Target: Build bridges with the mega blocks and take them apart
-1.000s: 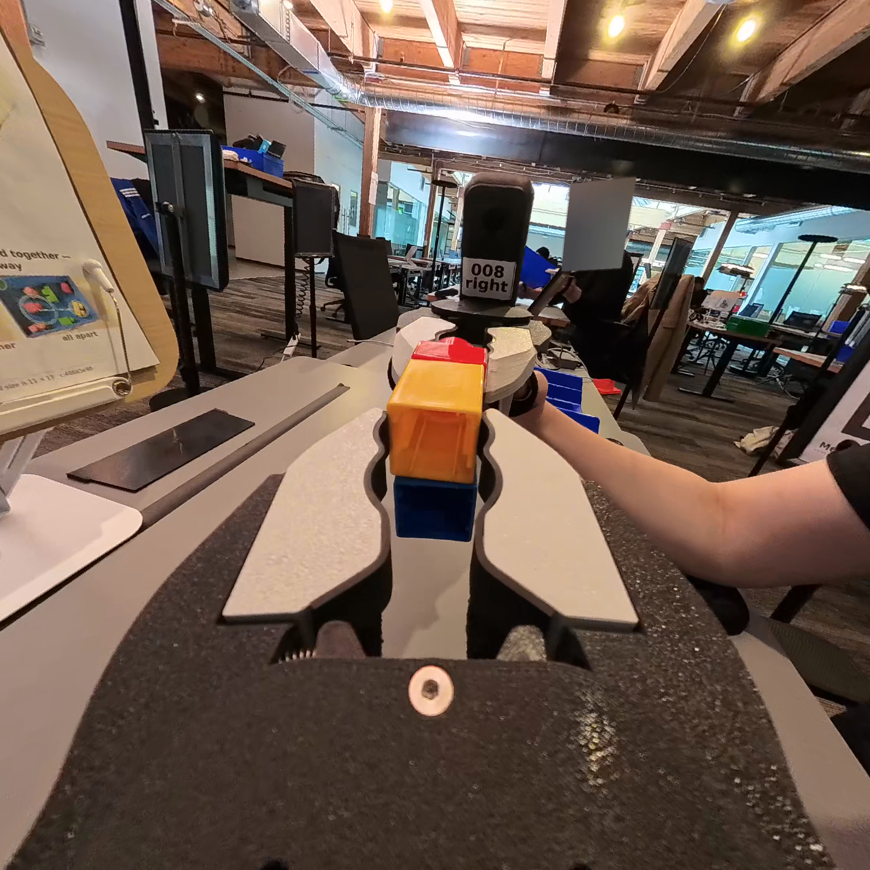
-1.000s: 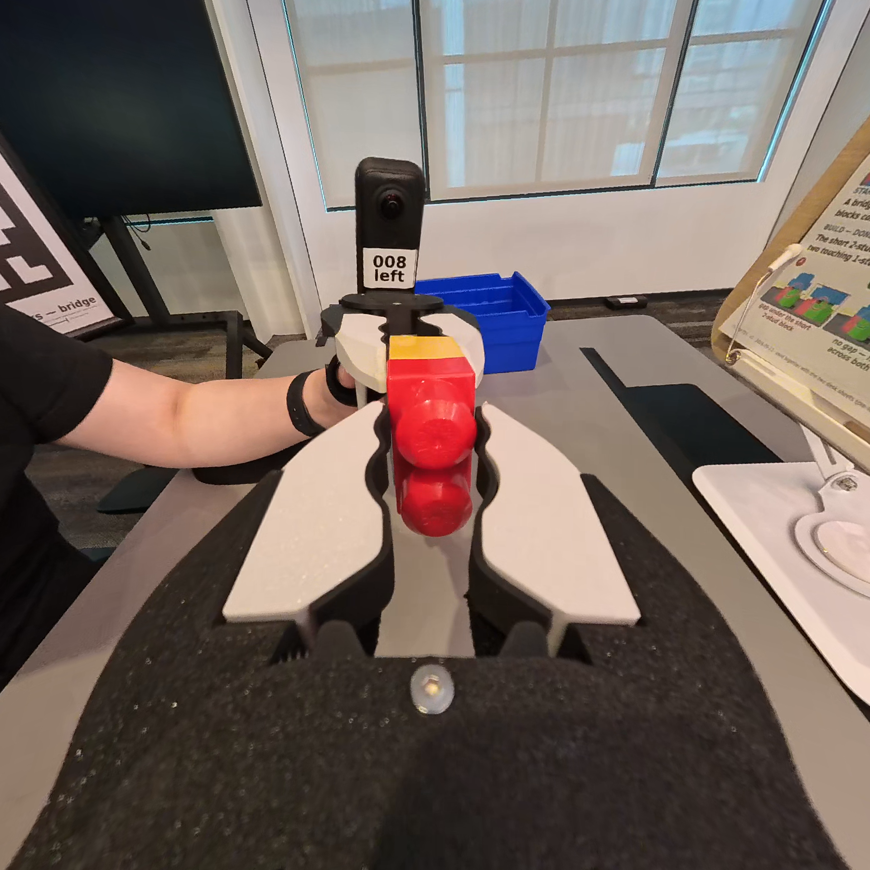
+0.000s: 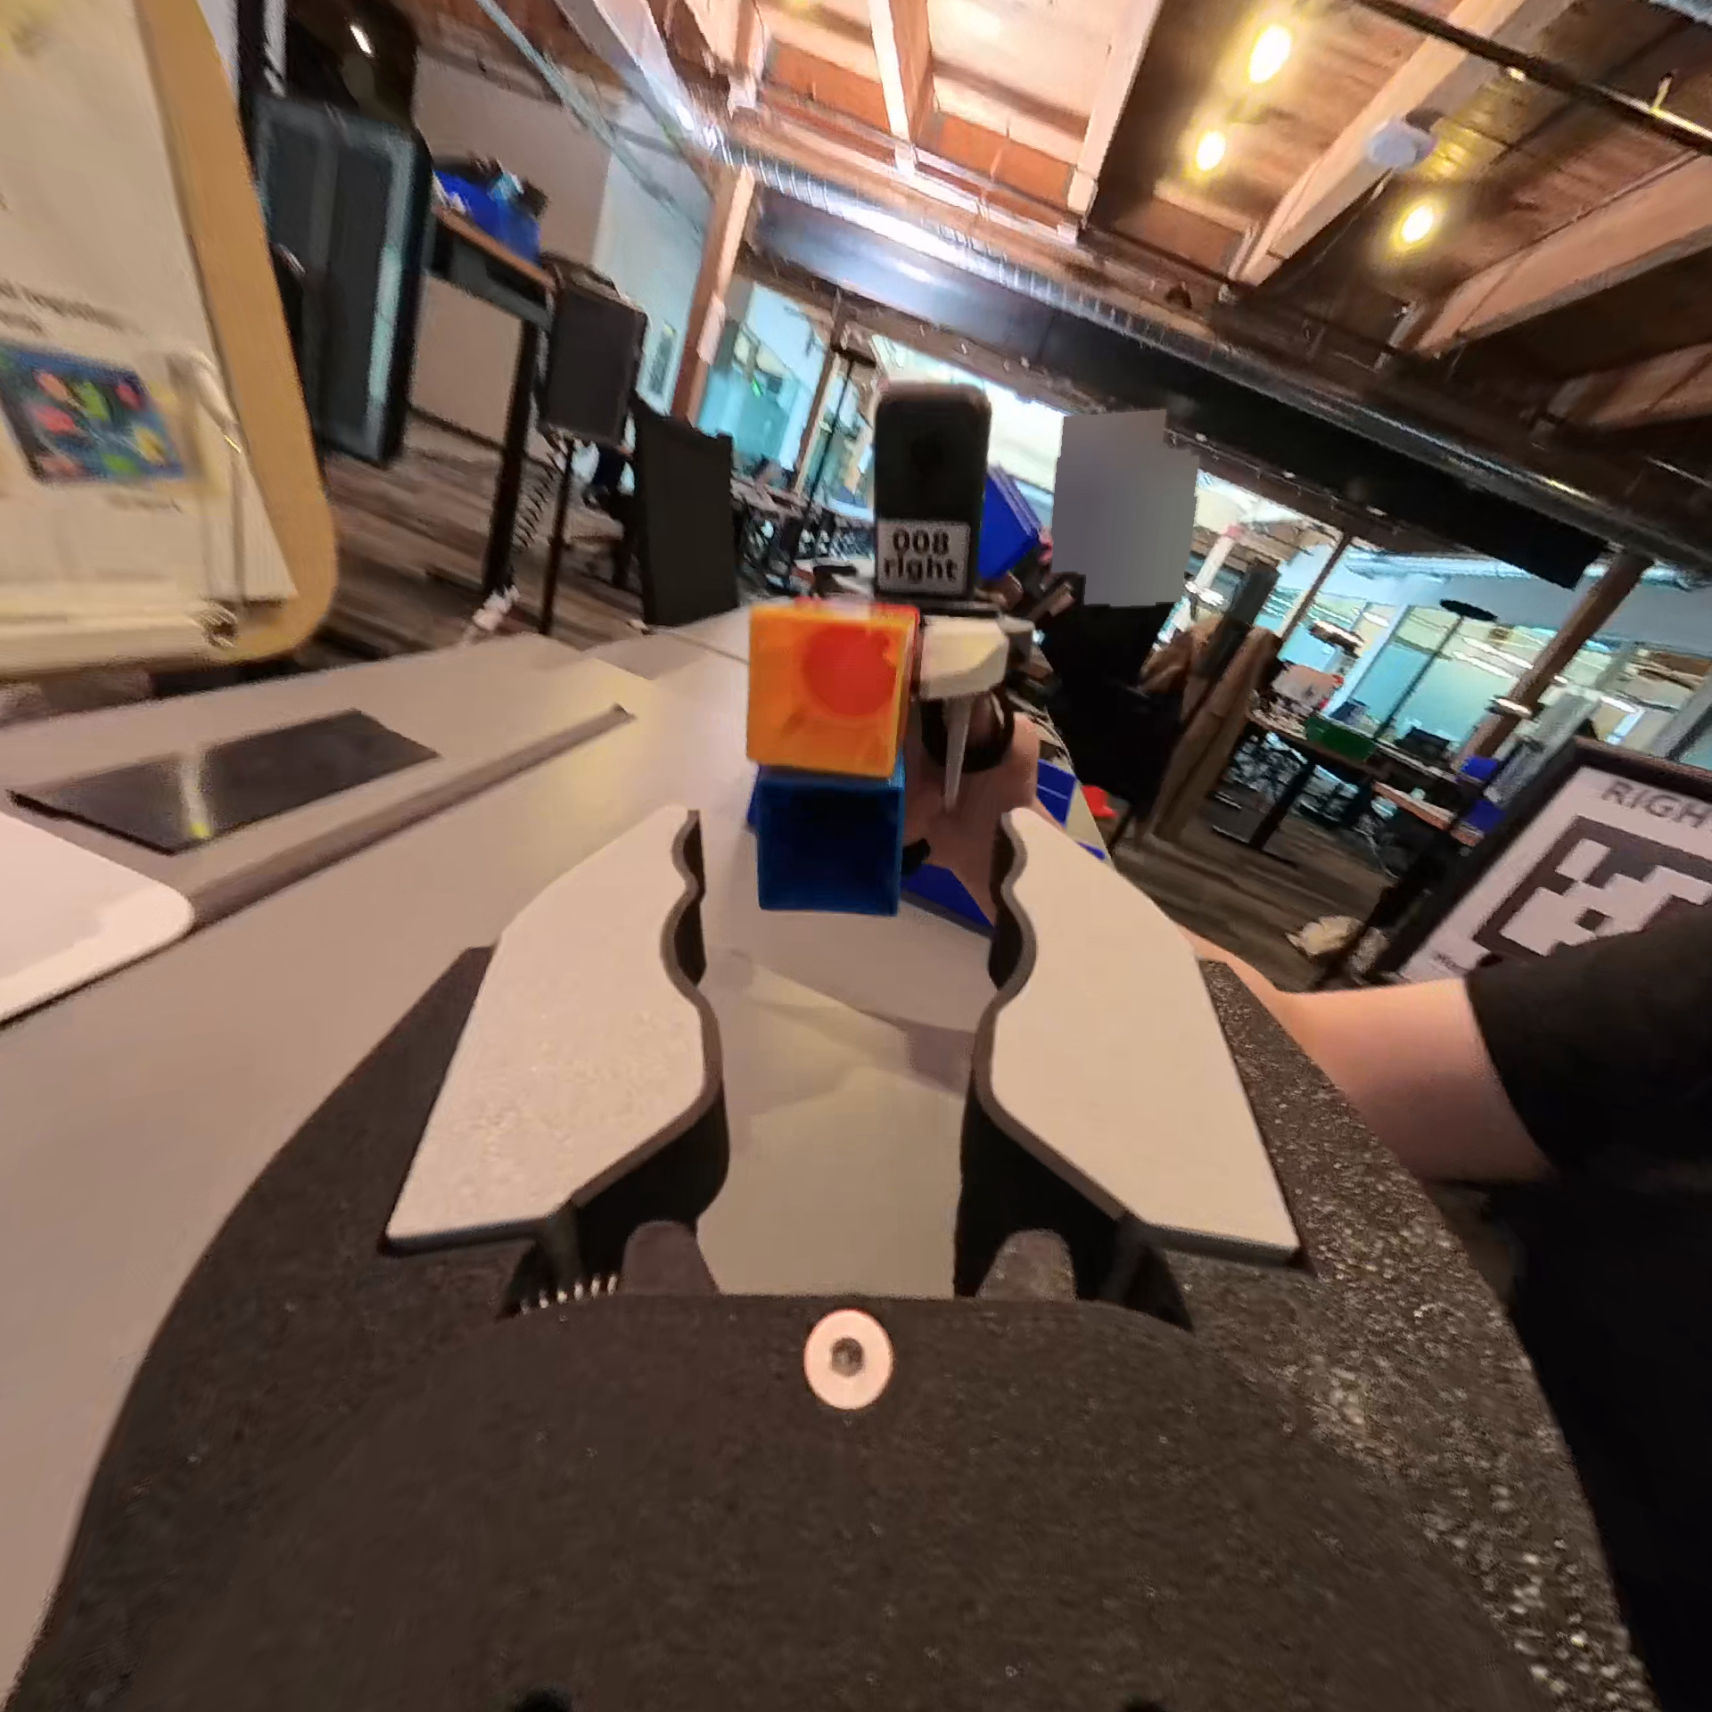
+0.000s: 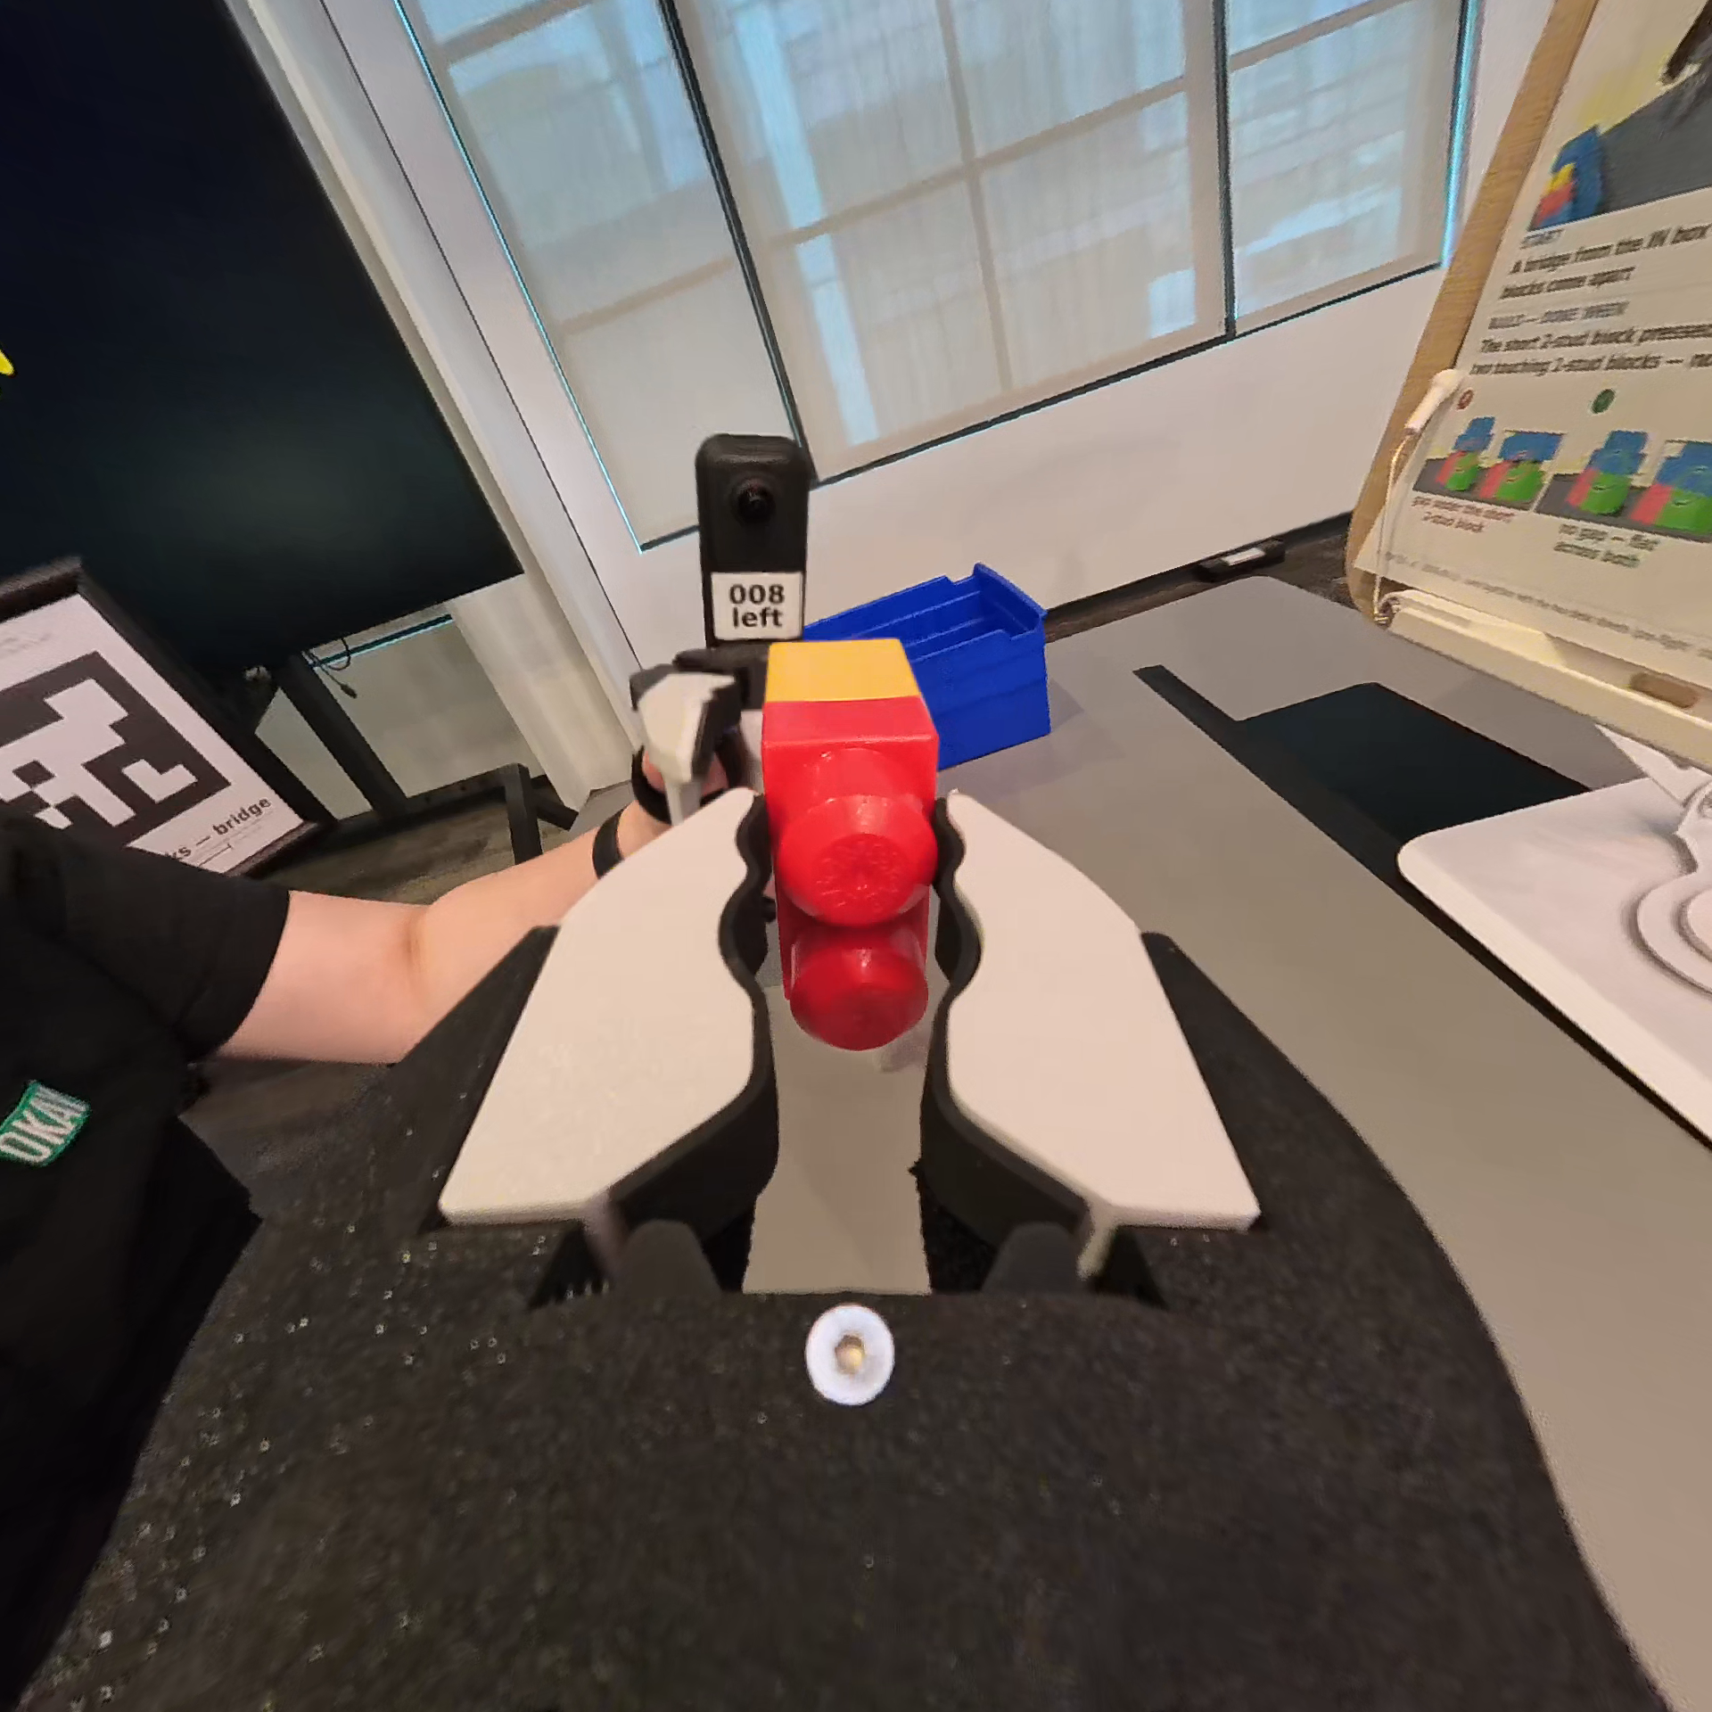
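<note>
Left wrist view, from left to right: an instruction board (image 3: pixel 120 371) stands at the bench's (image 3: pixel 278 973) left edge, with a flat black panel (image 3: pixel 232 778) inlaid in the grey surface beside it. The left gripper (image 3: pixel 848 889) has its two pale, wavy-edged fingers (image 3: pixel 574 1038) spread apart, gripping nothing. Just beyond their tips, clear of the bench, sits the block assembly: one yellow block (image 3: pixel 827 686), its hollow underside showing a red stud within, and one blue block (image 3: pixel 829 848) directly under it. Behind these, the right gripper (image 3: pixel 963 667) and the hand holding it partly hide a blue bin. A patterned marker sign (image 3: pixel 1593 889) stands at far right.

Right wrist view, from left to right: a person's forearm (image 4: pixel 445 963) reaches to the distant left gripper. The right gripper (image 4: pixel 852 889) has its fingers (image 4: pixel 648 1010) clamped on one red block (image 4: pixel 848 806), smooth plastic with two round studs facing the camera; the yellow block's top shows behind it. One blue plastic bin (image 4: pixel 963 667) rests on the bench beyond.
</note>
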Tool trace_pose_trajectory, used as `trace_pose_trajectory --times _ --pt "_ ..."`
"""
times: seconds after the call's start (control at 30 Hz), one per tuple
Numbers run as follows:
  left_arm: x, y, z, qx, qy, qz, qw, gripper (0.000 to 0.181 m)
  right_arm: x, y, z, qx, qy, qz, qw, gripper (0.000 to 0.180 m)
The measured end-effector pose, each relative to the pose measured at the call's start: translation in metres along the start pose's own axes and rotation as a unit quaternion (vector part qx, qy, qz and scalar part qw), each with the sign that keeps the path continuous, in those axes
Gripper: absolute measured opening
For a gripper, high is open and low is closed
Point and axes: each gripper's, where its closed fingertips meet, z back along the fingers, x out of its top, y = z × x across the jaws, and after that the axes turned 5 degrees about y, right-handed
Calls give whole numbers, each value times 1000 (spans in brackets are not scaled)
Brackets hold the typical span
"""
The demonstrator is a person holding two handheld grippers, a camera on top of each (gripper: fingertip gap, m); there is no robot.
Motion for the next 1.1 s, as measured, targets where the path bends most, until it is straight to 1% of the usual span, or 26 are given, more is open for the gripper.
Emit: trace_pose_trajectory --times 0.07,0.13,0.23,0.27,0.4,0.43,0.47,0.5,0.57,0.67,0.77,0.83,0.93,1.1 --pt "-11 -2 -11 -15 22 17 999 57 1 1 0 5 -1 1 1000 33" --pt "-17 -4 -20 -23 27 25 999 54 0 3 -1 7 2 2 1000 33" --pt "-22 -3 -25 -21 30 26 999 39 -3 5 -5 14 12 4 1000 33" --pt "-21 -3 -24 -17 26 21 999 36 -3 6 -6 16 11 2 1000 33" --pt "-16 -2 -21 -9 16 15 1000 35 0 6 -9 11 6 -2 1000 33" --pt "-13 -1 -20 -6 10 17 1000 35 1 4 -9 -4 4 2 1000 41" --pt "-9 0 -18 -1 0 18 1000 35 1 -1 -9 -29 6 8 1000 58" --pt "-5 0 -16 0 -12 19 1000 35 -1 -5 -9 -49 15 17 999 65" --pt "4 1 -10 4 -35 23 999 35 -5 -7 -9 -63 31 27 997 67" --pt "8 -1 -6 0 -40 22 999 35 -2 2 -17 -28 18 11 999 62" --pt "8 -4 -8 -6 -37 19 999 35 -8 2 -23 -24 32 4 999 56" --pt "7 -4 -9 -2 -37 17 999 35 -7 9 -24 5 30 10 999 34" --pt "8 -7 -8 -17 -37 26 999 35 -5 13 -24 16 23 14 1000 33" --pt "3 -13 -11 -15 -10 -2 1000 35 -11 18 -21 30 48 19 998 33"
